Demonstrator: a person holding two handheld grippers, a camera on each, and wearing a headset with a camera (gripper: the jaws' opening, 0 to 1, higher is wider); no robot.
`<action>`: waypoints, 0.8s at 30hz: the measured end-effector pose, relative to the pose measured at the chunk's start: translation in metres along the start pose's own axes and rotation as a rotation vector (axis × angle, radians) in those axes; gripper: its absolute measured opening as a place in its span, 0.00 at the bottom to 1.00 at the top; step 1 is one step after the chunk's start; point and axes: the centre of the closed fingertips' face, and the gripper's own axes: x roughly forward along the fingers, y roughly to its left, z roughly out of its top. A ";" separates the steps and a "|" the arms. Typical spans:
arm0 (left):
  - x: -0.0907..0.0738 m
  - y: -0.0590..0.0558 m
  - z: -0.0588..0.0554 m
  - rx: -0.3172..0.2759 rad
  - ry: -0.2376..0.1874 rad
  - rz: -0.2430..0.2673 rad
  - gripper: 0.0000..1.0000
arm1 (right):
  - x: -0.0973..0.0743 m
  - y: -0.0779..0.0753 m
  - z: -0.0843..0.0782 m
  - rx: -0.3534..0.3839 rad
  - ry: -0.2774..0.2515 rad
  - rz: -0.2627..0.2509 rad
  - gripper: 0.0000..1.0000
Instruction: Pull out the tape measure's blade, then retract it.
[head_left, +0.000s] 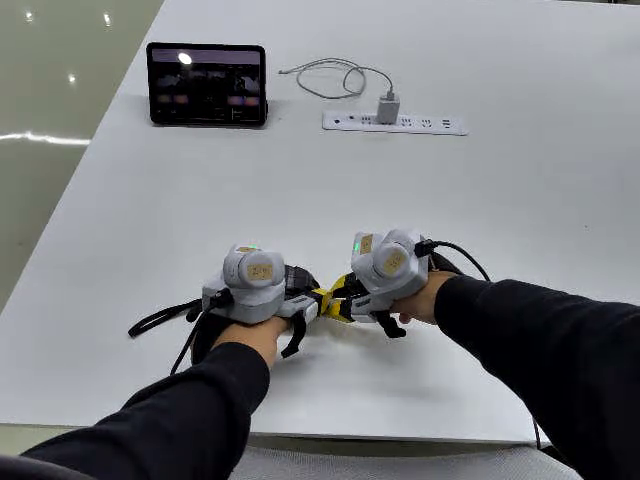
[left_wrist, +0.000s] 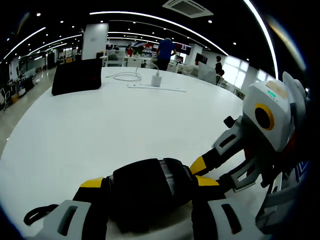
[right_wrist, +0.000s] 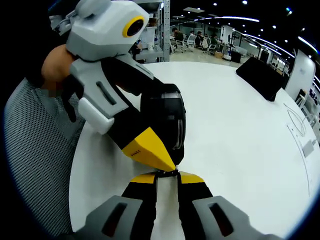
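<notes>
1. Worktop (head_left: 450, 220): white and rectangular; the near edge runs just below both forearms, and the left edge slants away toward the far left corner.
2. Open room: bare surface lies from the grippers out to the far items; the right half is also bare, as is the strip between the grippers and the left edge.
3. Far items: a dark tablet (head_left: 207, 83) stands near the far left corner; a white power strip (head_left: 395, 123) lies toward the middle of the far side, with a charger (head_left: 388, 106) plugged in and its cable (head_left: 325, 78) looped behind; all are well apart from the grippers.
4. Tape measure (right_wrist: 162, 117): close to the near edge, left of its middle, between the two grippers; black rounded case with a glossy curved band on its side; whether it rests on the worktop cannot be told.
5. Left gripper (left_wrist: 150, 181): yellow-tipped jaws clamped on either side of the case.
6. Right gripper (right_wrist: 167, 176): comes in from the opposite side; jaws pressed nearly together, pinching a small dark tab at the case mouth; no length of blade can be made out between tab and case.
</notes>
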 end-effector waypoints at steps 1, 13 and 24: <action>0.000 0.000 0.000 0.002 -0.002 -0.001 0.65 | 0.005 0.000 0.014 -0.026 -0.078 0.022 0.11; -0.001 -0.001 0.000 0.001 0.004 -0.017 0.66 | -0.007 0.002 0.010 -0.031 -0.027 -0.039 0.11; -0.010 0.006 0.014 0.004 -0.001 -0.085 0.84 | -0.038 0.012 0.008 -0.001 -0.061 -0.056 0.16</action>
